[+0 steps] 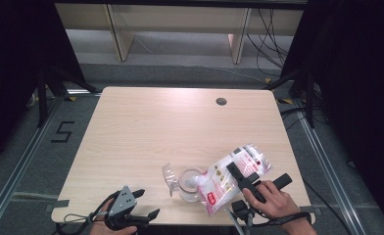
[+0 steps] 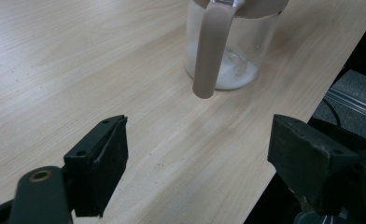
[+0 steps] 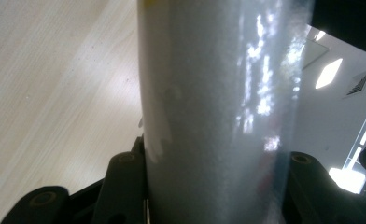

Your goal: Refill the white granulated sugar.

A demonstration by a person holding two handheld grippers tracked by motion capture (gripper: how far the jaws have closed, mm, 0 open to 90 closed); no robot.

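The right gripper is pinching the bag of white powder, tilting it over the glass jar near the table's front edge, and should keep its mouth over the opening, while the left gripper is waiting spread nearby.

High view: the right hand-held gripper has its jaw tips covered by the bag it clamps; print on the bag too small to read. The bag's lower end overlaps the jug, hiding the jug's rim on that side. The left hand-held gripper is partly cut off by the bottom edge. Left gripper view: jug top cropped by the upper edge ahead of the jaws. Right gripper view: bag blurred between the jaws, screening the surface beyond
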